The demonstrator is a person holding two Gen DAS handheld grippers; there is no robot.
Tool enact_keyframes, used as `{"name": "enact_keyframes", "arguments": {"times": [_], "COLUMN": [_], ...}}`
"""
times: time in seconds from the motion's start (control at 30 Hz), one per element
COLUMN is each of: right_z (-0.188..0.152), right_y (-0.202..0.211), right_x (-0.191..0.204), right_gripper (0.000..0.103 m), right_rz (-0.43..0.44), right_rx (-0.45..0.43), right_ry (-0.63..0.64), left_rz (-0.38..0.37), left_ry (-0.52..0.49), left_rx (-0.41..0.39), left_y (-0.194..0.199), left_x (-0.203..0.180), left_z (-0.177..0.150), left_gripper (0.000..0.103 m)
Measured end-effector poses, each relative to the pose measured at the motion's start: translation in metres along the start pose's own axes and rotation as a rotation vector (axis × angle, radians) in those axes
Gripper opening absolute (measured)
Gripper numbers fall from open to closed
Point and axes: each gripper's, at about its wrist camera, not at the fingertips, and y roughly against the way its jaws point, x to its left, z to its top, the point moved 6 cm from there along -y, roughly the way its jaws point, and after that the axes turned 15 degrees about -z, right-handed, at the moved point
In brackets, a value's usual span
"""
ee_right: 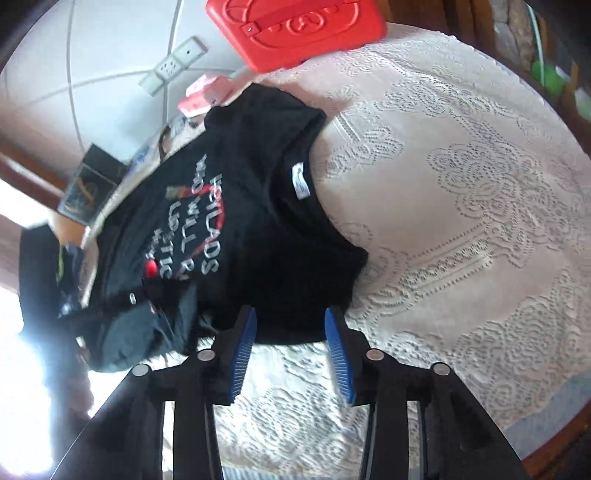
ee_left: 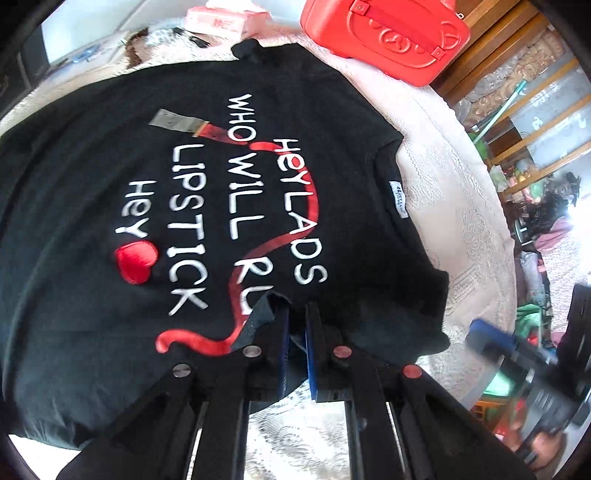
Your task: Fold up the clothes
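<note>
A black T-shirt (ee_left: pixel 92 192) with white lettering and a red heart lies spread, print up, on a lace-covered table; it also shows in the right wrist view (ee_right: pixel 258 206). My left gripper (ee_left: pixel 297 314) is shut on the T-shirt's near sleeve edge, with a fold of black cloth pinched between its blue pads. My right gripper (ee_right: pixel 290 321) is open and empty, its blue pads (ee_right: pixel 245 347) spread just in front of the T-shirt's near edge. The right gripper also shows blurred at the right of the left wrist view (ee_left: pixel 517 354).
The pink lace tablecloth (ee_right: pixel 461 206) covers the round table. A red plastic case (ee_left: pixel 388 33) stands at the far edge, with a pink box (ee_left: pixel 225 18) beside it. A dark box (ee_right: pixel 92 184) sits past the shirt. Shelves and clutter lie beyond the table edge (ee_left: pixel 535 147).
</note>
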Motion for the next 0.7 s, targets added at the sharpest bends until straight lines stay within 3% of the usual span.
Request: {"name": "enact_keyframes", "arguments": {"times": [0.07,0.1,0.17,0.2,0.23,0.4,0.43,0.47,0.53,0.7], "right_z": [-0.003,-0.002,0.000,0.002,0.005,0.018,0.019,0.020,0.021,0.027], "right_y": [0.000,0.000,-0.003,-0.005,-0.008,-0.030,-0.033,-0.036,-0.043,-0.055], "right_x": [0.009,0.014,0.020,0.022,0.021,0.020,0.021,0.022,0.027,0.033], "right_gripper": [0.051,0.053,0.069,0.072,0.074,0.073,0.068,0.053,0.036,0.037], "right_rz": [-0.015,-0.023,-0.048,-0.064,-0.071,-0.015,-0.012,-0.011,0.000,0.026], "right_rx": [-0.002,-0.010,-0.023,-0.038,-0.045,-0.024,-0.019,-0.013,0.003,0.032], "right_ry": [0.084,0.140,0.241,0.282,0.303,0.314,0.323,0.332,0.341,0.338], "left_rz": [-0.033,-0.050,-0.056,-0.046,-0.029,0.098,0.112,0.125,0.144,0.156], "left_ry": [-0.007,-0.010,-0.014,-0.018,-0.020,0.049,0.073,0.100,0.146,0.194], "left_rx": [-0.002,-0.002,-0.024,-0.042,-0.067,-0.116,-0.115,-0.108,-0.081,-0.051], "left_y": [-0.004,-0.006,-0.005,-0.002,0.001,0.011,0.011,0.010,0.001,-0.013], "left_x": [-0.010,-0.015,-0.024,-0.025,-0.025,0.001,0.008,0.016,0.031,0.047], "left_z": [0.004,0.006,0.007,0.007,0.008,0.000,-0.004,-0.008,-0.018,-0.034], "left_gripper": [0.011,0.022,0.055,0.080,0.087,0.087,0.087,0.087,0.087,0.087]}}
